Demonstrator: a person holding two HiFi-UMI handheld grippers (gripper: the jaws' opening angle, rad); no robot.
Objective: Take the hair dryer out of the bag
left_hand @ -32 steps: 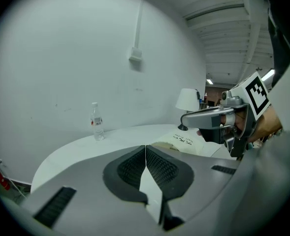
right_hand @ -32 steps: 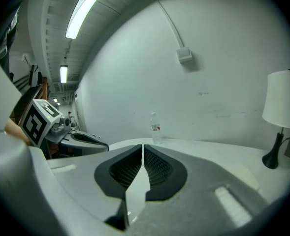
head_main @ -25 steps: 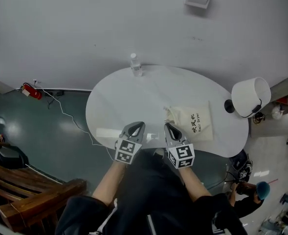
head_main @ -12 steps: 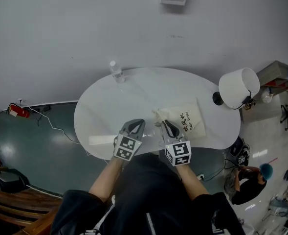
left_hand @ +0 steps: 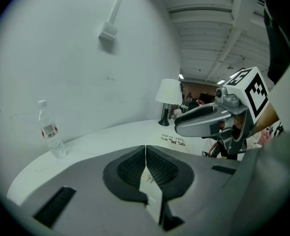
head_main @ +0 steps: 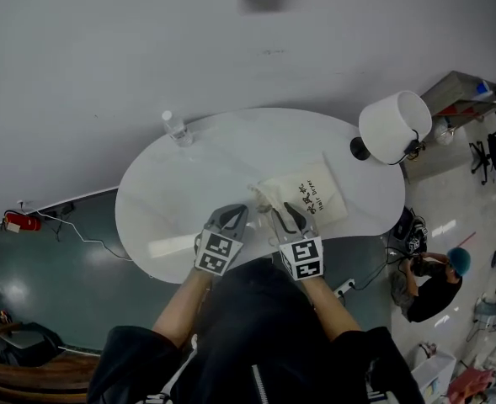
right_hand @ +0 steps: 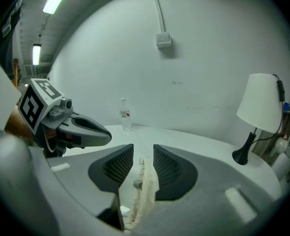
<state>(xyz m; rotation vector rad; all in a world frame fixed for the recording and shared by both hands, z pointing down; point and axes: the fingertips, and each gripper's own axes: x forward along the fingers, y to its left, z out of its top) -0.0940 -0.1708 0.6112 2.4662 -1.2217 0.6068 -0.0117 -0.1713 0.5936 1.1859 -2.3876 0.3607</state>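
Note:
A cream drawstring bag (head_main: pixel 308 197) with dark print lies flat on the white oval table (head_main: pixel 231 154); no hair dryer shows. My right gripper (head_main: pixel 290 215) is at the bag's gathered mouth (head_main: pixel 260 194). Its jaws are opening, and the bunched cloth and cord (right_hand: pixel 144 191) lie loosely in the gap of the right gripper (right_hand: pixel 144 156). My left gripper (head_main: pixel 232 217) hovers just left of it, shut with nothing between its pads. In the left gripper view the left gripper (left_hand: pixel 145 149) points over the table towards the bag (left_hand: pixel 172 139), with the right gripper (left_hand: pixel 184 126) beside it.
A clear water bottle (head_main: pixel 178 130) stands at the table's far left edge. A white-shaded lamp (head_main: pixel 391 126) on a black foot stands at the far right. A white wall runs behind the table. A person (head_main: pixel 433 276) crouches on the floor at the right.
Both grippers have moved forward to the bag's mouth. The right gripper's jaws have parted around the gathered cloth. The left gripper has stayed shut.

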